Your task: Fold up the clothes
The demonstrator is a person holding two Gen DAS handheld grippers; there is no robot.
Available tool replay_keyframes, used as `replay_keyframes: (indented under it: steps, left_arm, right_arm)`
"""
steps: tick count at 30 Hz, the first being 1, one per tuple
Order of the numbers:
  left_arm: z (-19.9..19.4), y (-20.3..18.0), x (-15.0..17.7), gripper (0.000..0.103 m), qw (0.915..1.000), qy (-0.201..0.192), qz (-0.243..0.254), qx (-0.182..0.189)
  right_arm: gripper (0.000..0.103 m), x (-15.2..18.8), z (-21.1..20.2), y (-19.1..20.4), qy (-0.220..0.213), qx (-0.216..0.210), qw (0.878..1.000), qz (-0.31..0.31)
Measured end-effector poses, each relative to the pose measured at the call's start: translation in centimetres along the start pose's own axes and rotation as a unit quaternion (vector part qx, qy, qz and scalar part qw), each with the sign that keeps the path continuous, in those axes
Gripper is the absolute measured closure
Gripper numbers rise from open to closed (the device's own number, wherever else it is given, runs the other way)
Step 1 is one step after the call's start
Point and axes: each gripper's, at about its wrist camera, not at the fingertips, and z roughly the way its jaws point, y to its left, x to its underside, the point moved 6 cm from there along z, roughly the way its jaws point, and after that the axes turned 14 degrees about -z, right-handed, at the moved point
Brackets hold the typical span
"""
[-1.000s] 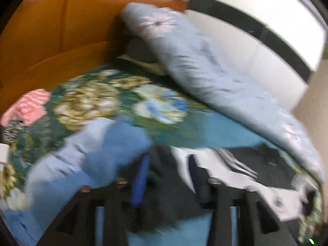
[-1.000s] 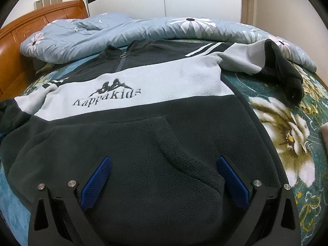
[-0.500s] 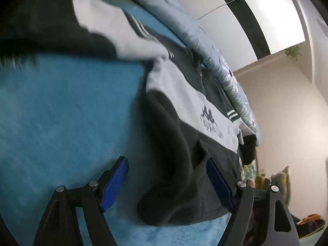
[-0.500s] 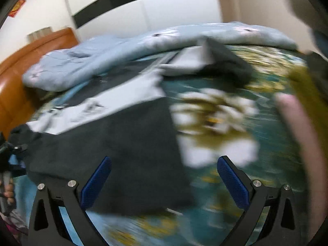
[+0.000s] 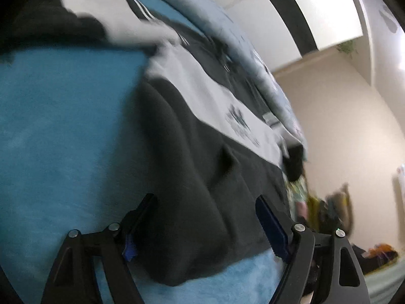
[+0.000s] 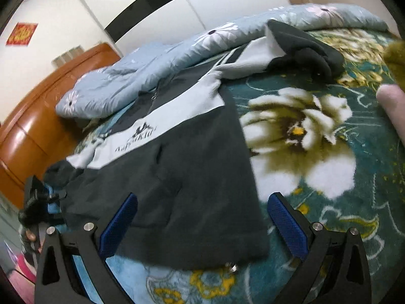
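A dark grey fleece sweater (image 6: 192, 177) with a white chest band and a logo lies front up on the bed. Its right sleeve (image 6: 303, 48) is bunched near the quilt. My right gripper (image 6: 202, 225) is open, and its blue pads straddle the sweater's lower right hem corner. My left gripper (image 5: 205, 217) is open too, with the lower left hem corner (image 5: 192, 248) lying between its fingers. The right wrist view shows the left gripper (image 6: 38, 202) at the far left edge of the sweater. Neither gripper holds cloth.
A pale blue flowered quilt (image 6: 152, 76) is heaped along the far side of the bed, before an orange wooden headboard (image 6: 38, 131). The sweater lies on a teal floral blanket (image 6: 316, 139). A pink object (image 6: 392, 109) and an olive one (image 6: 397, 50) sit at the right edge.
A second ago the left fingers stood close around dark cloth; now they are wide apart at the left hem. The right gripper has swung from the sweater's middle to its right hem corner.
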Motion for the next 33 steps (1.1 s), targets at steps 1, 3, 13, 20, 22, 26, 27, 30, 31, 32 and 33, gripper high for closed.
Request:
replay_keyframes:
  steps: [1, 3, 13, 20, 22, 26, 27, 30, 31, 32, 33]
  left_arm:
    - [-0.2, 0.0, -0.2, 0.020, 0.9999, -0.005, 0.010, -0.008]
    - [0.0, 0.1, -0.2, 0.020, 0.9998, 0.007, 0.016, -0.005]
    - [1.9, -1.6, 2.0, 0.020, 0.9960, 0.066, 0.056, 0.021]
    - [0.6, -0.5, -0.2, 0.020, 0.9994, 0.013, 0.030, 0.011]
    - [0.2, -0.2, -0.8, 0.020, 0.9996, -0.006, 0.025, 0.005]
    - [-0.1, 0.3, -1.7, 0.020, 0.9994, -0.033, 0.012, 0.000]
    - [-0.1, 0.4, -1.8, 0.020, 0.9994, -0.031, 0.010, 0.003]
    - [0.7, 0.0, -1.2, 0.022, 0.9998, -0.008, 0.018, 0.010]
    - [0.9, -0.3, -0.8, 0.022, 0.9996, 0.002, 0.025, 0.010]
    - [1.2, -0.5, -0.3, 0.022, 0.9994, 0.012, 0.032, 0.010]
    - [1.3, -0.7, 0.3, 0.023, 0.9990, 0.025, 0.035, 0.013]
  right_arm:
    - [0.000, -0.1, -0.2, -0.4, -0.006, -0.005, 1.000, 0.012]
    - [0.000, -0.2, -0.4, -1.1, -0.009, -0.015, 0.999, 0.029]
    - [0.017, 0.0, 0.1, 1.8, -0.010, -0.111, 0.993, 0.035]
    - [0.079, 1.6, -0.4, -2.6, 0.006, -0.101, 0.988, 0.119]
    - [0.079, 1.7, -0.2, -3.0, 0.010, -0.092, 0.988, 0.121]
    - [0.076, 1.0, 0.5, -2.3, 0.015, -0.072, 0.992, 0.100]
    - [0.076, 0.7, 0.7, -2.1, 0.015, -0.069, 0.993, 0.097]
    - [0.076, 0.9, 0.7, -1.6, 0.022, -0.078, 0.992, 0.096]
    - [0.079, 1.0, 0.7, -1.5, 0.025, -0.082, 0.992, 0.096]
    - [0.080, 1.1, 0.7, -1.3, 0.030, -0.084, 0.991, 0.095]
    - [0.082, 1.4, 0.7, -1.1, 0.036, -0.084, 0.991, 0.092]
